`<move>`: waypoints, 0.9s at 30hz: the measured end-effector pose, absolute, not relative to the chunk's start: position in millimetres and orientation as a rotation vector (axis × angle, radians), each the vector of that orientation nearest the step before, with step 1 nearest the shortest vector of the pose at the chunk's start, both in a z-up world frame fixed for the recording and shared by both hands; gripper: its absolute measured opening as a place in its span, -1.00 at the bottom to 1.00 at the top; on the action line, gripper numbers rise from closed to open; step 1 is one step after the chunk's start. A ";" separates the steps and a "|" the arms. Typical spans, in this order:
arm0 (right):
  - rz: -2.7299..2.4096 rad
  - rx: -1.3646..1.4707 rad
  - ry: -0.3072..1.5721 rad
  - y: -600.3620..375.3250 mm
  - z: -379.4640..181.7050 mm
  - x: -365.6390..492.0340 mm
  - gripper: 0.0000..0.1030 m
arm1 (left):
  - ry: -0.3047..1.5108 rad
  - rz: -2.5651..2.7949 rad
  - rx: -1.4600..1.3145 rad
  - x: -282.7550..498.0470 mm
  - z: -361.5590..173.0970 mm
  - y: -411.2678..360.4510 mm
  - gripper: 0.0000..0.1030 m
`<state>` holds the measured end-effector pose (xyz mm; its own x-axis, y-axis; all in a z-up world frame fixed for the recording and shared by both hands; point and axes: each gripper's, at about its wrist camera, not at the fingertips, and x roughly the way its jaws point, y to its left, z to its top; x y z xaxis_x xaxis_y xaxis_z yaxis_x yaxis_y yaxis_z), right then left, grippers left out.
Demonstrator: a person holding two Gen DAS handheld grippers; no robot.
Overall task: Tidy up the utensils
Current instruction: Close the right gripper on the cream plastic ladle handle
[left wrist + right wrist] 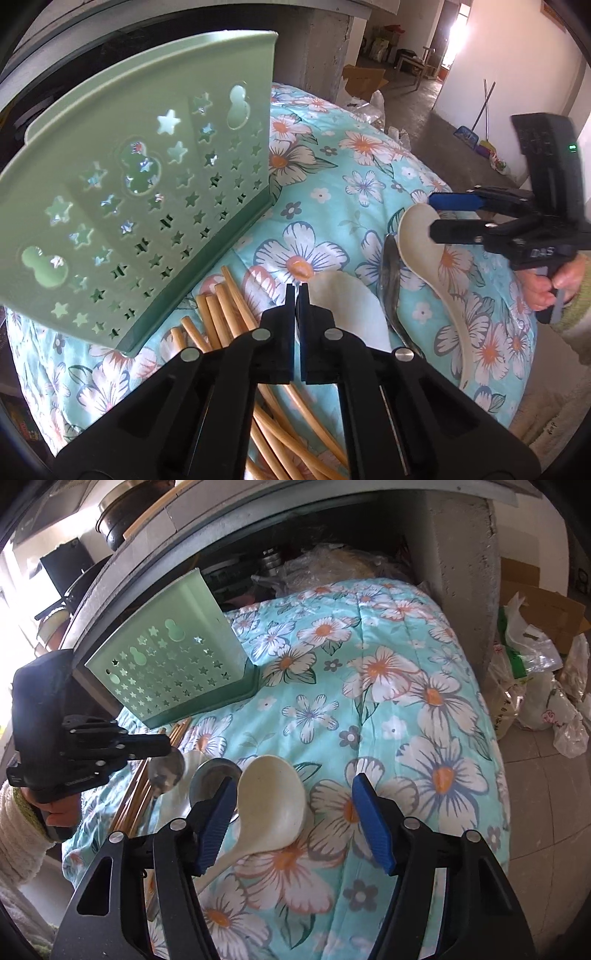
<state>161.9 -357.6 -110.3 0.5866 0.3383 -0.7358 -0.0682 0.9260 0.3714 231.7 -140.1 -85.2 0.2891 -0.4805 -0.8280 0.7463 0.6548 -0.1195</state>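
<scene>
A green utensil holder (147, 192) with star cut-outs stands on the floral quilt (332, 162); it also shows in the right wrist view (173, 664). Several bamboo chopsticks (221, 314) lie below my left gripper (297, 291), which is shut and empty above them. A cream ladle (273, 794) lies on the quilt between the fingers of my open right gripper (295, 801); the ladle also shows in the left wrist view (424, 236). Metal spoons (214, 775) lie left of the ladle. The right gripper (436, 218) is seen open over the ladle bowl.
A concrete counter with a dark shelf (295, 554) stands behind the quilt. Plastic bags and cardboard boxes (535, 657) sit on the floor at right. A white flat piece (351, 306) lies beside the chopsticks.
</scene>
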 end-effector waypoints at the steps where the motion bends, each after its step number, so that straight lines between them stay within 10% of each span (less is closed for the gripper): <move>1: 0.258 0.326 0.929 -358.5 -113.7 166.6 0.23 | 0.972 -0.838 0.304 231.6 -83.1 -137.2 -0.98; 18: 0.257 0.215 0.971 -346.5 -120.8 168.4 -0.83 | 0.902 -0.780 0.230 211.3 -42.2 -107.7 -0.98; 27: 0.179 0.156 0.876 -344.1 -82.3 140.3 -0.89 | 0.839 -0.692 0.252 183.1 -14.8 -90.7 -0.98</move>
